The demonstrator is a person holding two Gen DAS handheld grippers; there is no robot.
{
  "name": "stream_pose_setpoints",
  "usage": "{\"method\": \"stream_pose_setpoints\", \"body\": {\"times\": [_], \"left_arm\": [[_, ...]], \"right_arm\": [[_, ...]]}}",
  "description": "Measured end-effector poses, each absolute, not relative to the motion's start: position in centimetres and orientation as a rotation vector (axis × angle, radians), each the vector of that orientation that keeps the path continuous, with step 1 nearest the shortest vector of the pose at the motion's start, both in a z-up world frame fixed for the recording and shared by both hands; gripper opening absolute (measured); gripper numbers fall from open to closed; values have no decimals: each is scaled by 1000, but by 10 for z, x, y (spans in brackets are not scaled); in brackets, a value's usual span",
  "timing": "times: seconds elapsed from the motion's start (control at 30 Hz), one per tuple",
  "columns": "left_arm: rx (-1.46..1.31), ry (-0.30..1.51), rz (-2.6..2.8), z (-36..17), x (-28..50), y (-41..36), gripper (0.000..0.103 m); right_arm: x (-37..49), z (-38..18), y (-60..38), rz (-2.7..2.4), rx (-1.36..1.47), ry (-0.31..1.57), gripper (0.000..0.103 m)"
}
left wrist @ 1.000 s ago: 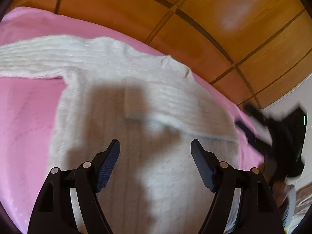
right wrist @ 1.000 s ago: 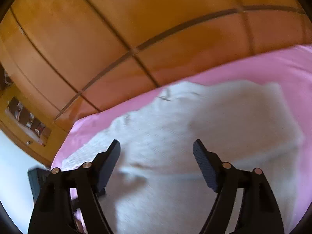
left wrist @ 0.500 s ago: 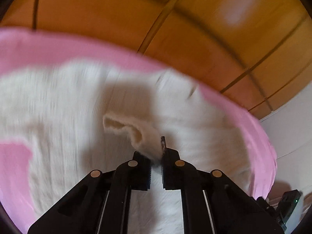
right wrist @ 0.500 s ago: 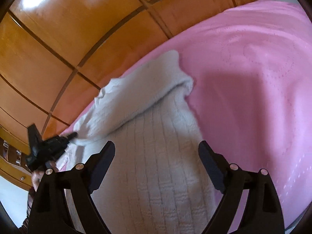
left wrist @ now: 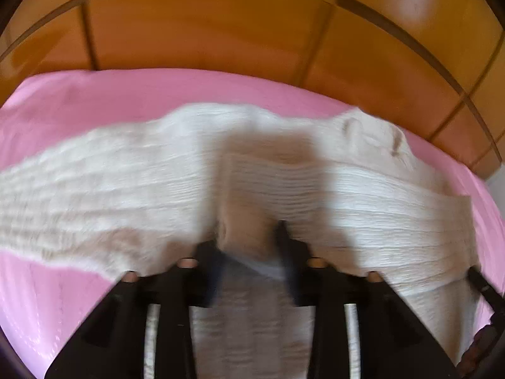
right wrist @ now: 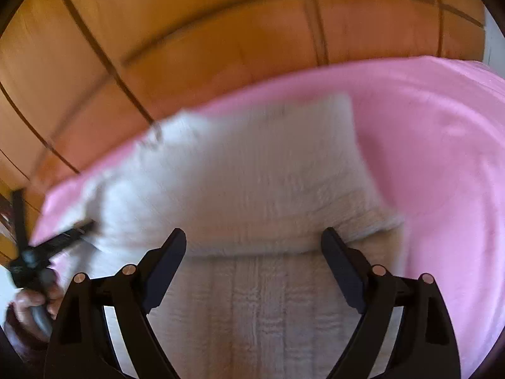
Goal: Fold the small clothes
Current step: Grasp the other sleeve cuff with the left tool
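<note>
- One cream knit sweater [left wrist: 132,189] lies spread on a pink bed cover [left wrist: 94,94], its ribbed texture blurred in both views.
- A sleeve [left wrist: 372,195] is laid across the body of the garment, so a doubled band runs side to side over the chest; the neck opening [left wrist: 372,129] sits at the far edge, close to the wood behind.
- From the right wrist view the sweater [right wrist: 252,189] shows a folded upper part ending in a soft edge over the lower body panel.
- Left tool [left wrist: 249,252]: its fingers [left wrist: 211,268] are close together with a bunch of the knit between them, clamped on the sweater.
- Right tool [right wrist: 254,259]: its fingers [right wrist: 167,262] stand wide apart just above the knit, holding nothing.
- In the right wrist view the left tool [right wrist: 63,240] appears at the sweater's left edge, gripped by a hand [right wrist: 34,303].
- Glossy orange-brown wooden panelling [right wrist: 221,31] with dark grooves rises behind the bed cover [right wrist: 442,158].
</note>
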State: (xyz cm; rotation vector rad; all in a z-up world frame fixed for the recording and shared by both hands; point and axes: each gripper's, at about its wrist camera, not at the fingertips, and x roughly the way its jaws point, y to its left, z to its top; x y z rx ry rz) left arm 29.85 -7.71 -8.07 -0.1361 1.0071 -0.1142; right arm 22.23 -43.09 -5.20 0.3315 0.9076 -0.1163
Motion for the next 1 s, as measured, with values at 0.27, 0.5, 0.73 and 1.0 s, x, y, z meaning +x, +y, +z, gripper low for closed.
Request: {"method": "stream_pose_setpoints", "body": {"times": [0.27, 0.5, 0.73, 1.0], "left_arm": [[-353, 939, -27, -61, 252, 3, 52], [-667, 940, 70, -76, 207, 112, 48], [-909, 765, 266, -74, 155, 231, 48], [-1154, 684, 341, -89, 153, 316, 48]], "right_arm": [[194, -44, -401, -107, 273, 880, 93], [160, -52, -341, -78, 130, 878, 100], [154, -69, -329, -97, 105, 843, 101], [151, -71, -329, -98, 105, 823, 101]]}}
